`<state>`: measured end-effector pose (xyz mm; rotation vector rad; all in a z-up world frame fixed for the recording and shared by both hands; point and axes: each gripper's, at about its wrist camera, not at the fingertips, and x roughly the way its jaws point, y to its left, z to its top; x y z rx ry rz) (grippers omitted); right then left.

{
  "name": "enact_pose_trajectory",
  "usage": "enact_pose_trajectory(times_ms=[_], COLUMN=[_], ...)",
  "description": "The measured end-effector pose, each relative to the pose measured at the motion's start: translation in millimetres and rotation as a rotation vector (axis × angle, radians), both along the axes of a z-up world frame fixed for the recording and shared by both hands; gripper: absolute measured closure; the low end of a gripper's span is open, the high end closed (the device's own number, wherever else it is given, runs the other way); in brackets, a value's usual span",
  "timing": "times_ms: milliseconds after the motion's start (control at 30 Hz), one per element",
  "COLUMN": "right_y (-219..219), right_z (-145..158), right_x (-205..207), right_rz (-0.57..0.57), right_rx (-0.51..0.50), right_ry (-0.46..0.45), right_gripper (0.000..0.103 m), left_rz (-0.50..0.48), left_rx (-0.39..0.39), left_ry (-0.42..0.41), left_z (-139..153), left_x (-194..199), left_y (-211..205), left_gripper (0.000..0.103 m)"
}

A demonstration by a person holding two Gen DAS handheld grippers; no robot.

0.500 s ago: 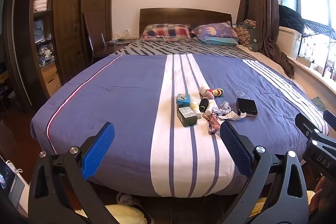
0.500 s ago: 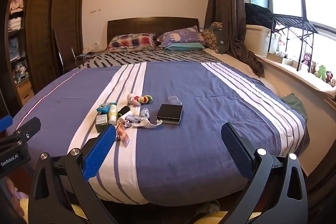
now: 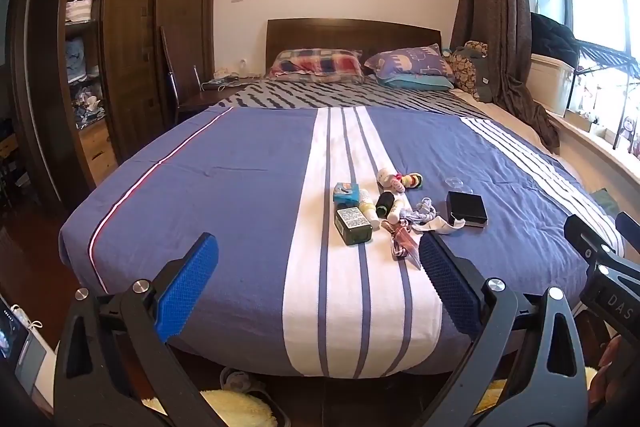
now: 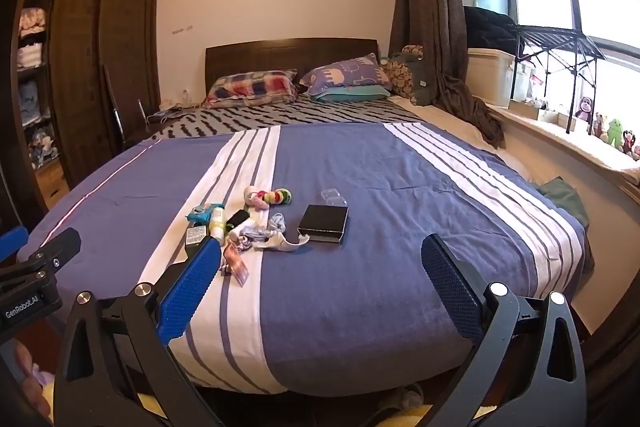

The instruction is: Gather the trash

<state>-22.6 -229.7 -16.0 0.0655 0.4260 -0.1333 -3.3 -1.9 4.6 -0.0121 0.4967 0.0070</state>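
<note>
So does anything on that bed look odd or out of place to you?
Yes: a small heap of clutter lies on the bedspread near its foot, on and beside the white stripe. It includes a green box, a black box, little bottles and crumpled wrappers. The rest of the cover looks smooth. Both grippers are open and hold nothing.
</note>
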Motion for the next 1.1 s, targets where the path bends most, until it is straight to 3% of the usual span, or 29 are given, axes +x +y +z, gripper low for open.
enact_pose_trajectory(times_ms=[1100], right_y=[-0.7], right_z=[2.8], right_x=[-3.5], right_rz=[0.006], right_rx=[0.011], right_ry=[-0.007], right_gripper=[0.003], left_rz=[-0.003], left_rx=[-0.005], left_ry=[-0.017], left_z=[6.2], left_x=[-6.3], left_y=[-3.2], left_gripper=[0.008])
